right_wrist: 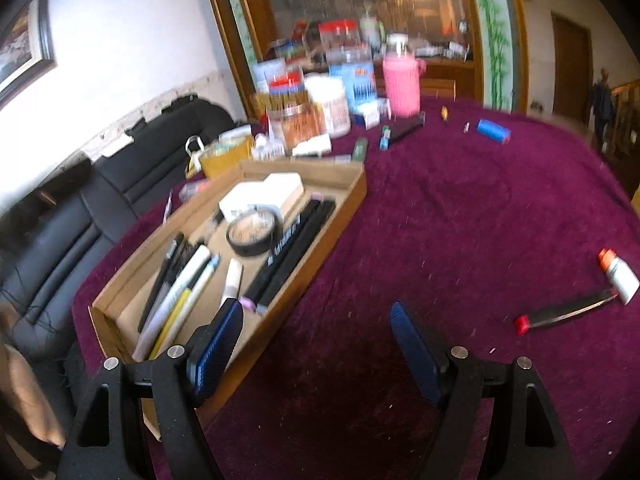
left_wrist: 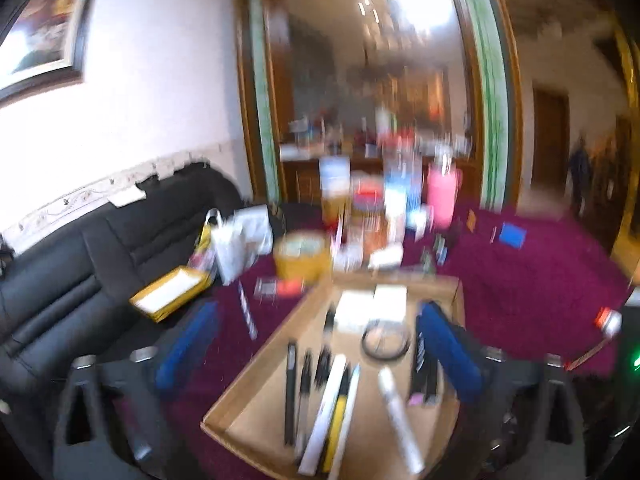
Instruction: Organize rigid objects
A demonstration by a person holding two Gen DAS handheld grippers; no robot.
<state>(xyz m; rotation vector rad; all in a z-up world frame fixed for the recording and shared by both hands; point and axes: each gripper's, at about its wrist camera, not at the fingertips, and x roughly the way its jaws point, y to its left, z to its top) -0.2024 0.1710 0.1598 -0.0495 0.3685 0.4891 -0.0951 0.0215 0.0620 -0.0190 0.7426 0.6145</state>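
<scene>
Your left gripper (left_wrist: 318,354) and right gripper (right_wrist: 316,350) look alike: black angular frames with triangular cut-outs, round silver screw heads on the top joints, and fingers (right_wrist: 416,350) faced with ribbed blue pads. The left view is blurred, so finer markings stay unreadable.

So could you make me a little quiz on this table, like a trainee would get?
1. True or false: the roll of tape lies inside the cardboard tray.
2. Which lies loose on the cloth, outside the tray? A) white marker B) glue bottle C) white box
3. Fill in: the right gripper has its jaws ____, with nothing between them.

Key: 1 true; 2 B; 3 open.
</scene>
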